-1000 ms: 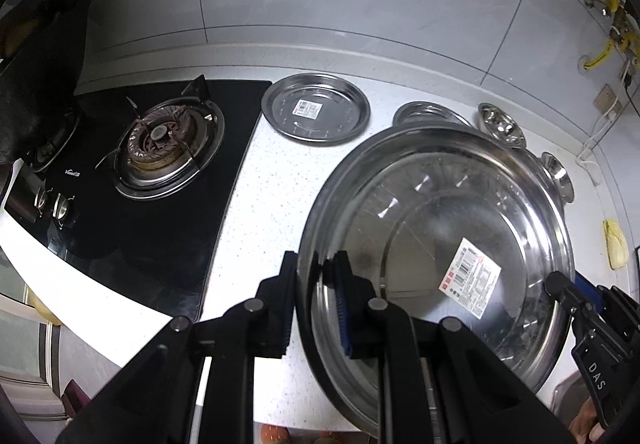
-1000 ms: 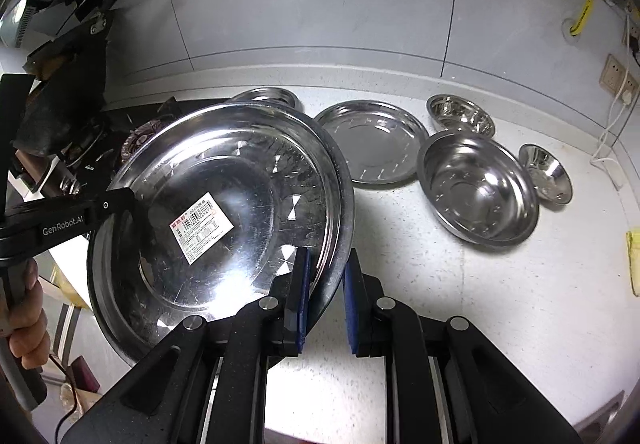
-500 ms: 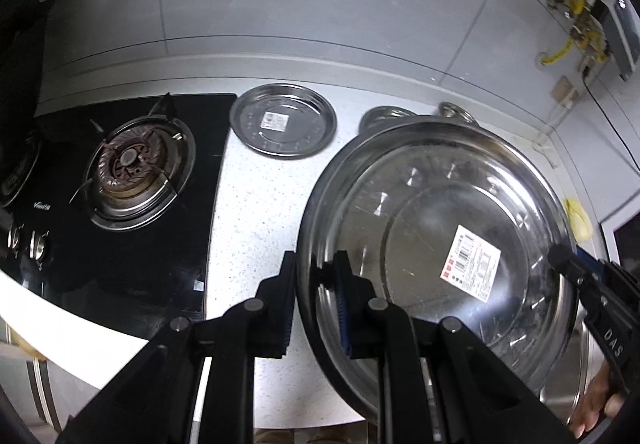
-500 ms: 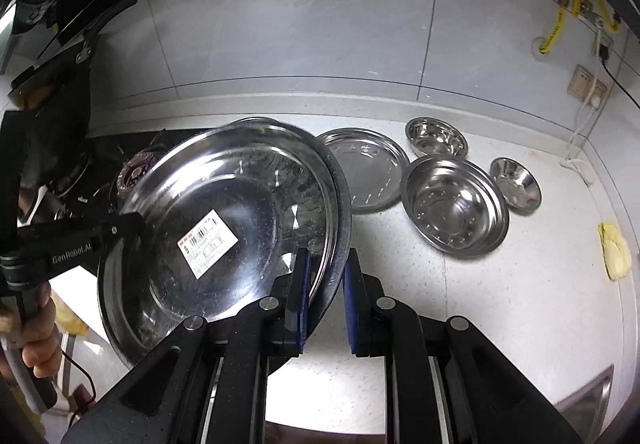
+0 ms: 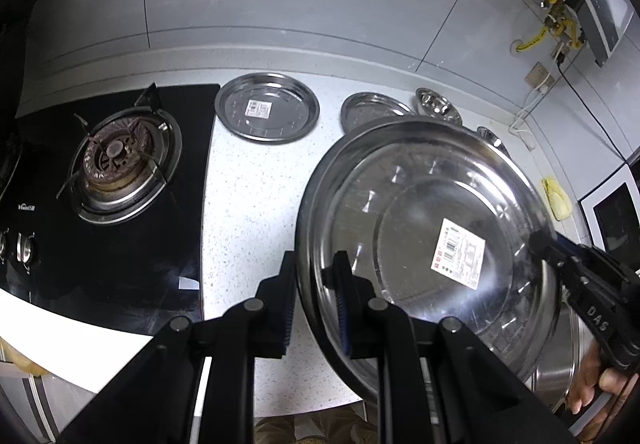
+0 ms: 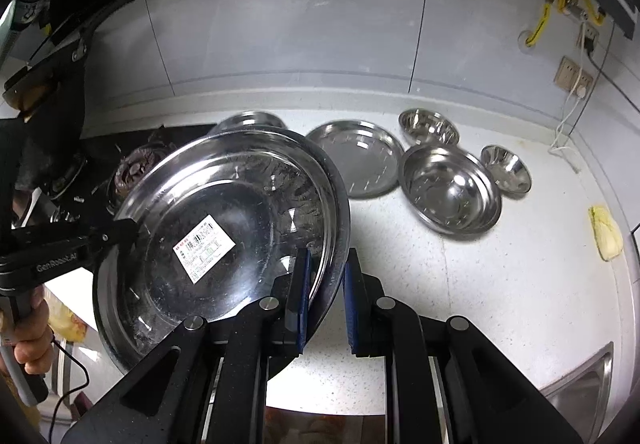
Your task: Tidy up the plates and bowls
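A large steel basin (image 5: pixel 424 244) with a white label is held above the counter between both grippers. My left gripper (image 5: pixel 314 300) is shut on its left rim; my right gripper (image 6: pixel 326 292) is shut on its right rim, and the basin shows in the right wrist view (image 6: pixel 224 228). On the counter lie a labelled flat plate (image 5: pixel 267 107), a second flat plate (image 6: pixel 354 163), a medium bowl (image 6: pixel 452 189) and two small bowls (image 6: pixel 428 125) (image 6: pixel 506 171).
A black gas hob (image 5: pixel 116 159) lies left of the plates. A yellow cloth (image 6: pixel 606 232) lies at the right counter edge. A sink corner (image 6: pixel 580 376) shows at front right. The tiled wall with sockets and cables stands behind.
Both grippers have lifted the large basin higher and back from the counter; the plates and bowls below look smaller and further away. The grips are unchanged.
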`<action>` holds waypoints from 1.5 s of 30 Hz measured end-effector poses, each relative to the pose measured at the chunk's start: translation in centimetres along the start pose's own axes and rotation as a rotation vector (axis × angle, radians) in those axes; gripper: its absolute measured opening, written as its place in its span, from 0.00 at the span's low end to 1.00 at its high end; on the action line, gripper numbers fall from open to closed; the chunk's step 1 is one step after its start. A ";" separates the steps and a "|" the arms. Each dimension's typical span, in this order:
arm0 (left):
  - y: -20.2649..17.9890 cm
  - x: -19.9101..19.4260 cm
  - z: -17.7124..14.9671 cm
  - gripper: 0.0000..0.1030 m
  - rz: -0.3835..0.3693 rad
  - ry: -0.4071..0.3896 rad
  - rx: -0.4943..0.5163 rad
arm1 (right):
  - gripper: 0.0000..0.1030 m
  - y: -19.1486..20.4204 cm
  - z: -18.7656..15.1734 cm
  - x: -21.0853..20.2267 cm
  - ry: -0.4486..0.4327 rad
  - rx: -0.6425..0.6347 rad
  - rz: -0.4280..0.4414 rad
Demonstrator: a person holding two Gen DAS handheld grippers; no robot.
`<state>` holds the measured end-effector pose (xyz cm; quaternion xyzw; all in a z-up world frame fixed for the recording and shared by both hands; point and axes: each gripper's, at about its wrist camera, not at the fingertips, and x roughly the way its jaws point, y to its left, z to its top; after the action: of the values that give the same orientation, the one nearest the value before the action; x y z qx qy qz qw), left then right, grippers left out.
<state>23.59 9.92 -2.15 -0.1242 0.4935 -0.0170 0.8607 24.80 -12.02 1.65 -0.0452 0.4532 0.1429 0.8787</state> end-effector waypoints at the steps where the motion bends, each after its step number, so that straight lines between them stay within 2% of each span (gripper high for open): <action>1: -0.1 0.5 -0.1 0.16 0.007 0.004 0.000 | 0.14 -0.2 -0.3 0.6 0.010 -0.003 0.003; 9: 0.5 5.5 -2.5 0.16 0.065 0.077 -0.046 | 0.14 -1.5 -3.7 6.5 0.107 0.007 0.075; 17: 0.5 10.9 -5.2 0.16 0.104 0.148 -0.059 | 0.14 -2.6 -6.7 11.2 0.198 0.011 0.093; 28: 1.2 13.4 -7.4 0.16 0.139 0.151 -0.067 | 0.14 -2.9 -8.3 13.9 0.212 -0.015 0.114; 39: 0.9 12.6 -7.8 0.16 0.150 0.085 -0.055 | 0.14 -3.4 -8.5 13.8 0.196 -0.007 0.140; 45: 0.1 10.2 -6.3 0.17 0.235 -0.019 0.014 | 0.17 -4.4 -7.3 11.8 0.133 -0.058 0.116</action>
<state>23.43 7.20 -13.78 -0.0597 0.4963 0.0819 0.8622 26.90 -15.30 -12.40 -0.0536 0.5081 0.2030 0.8353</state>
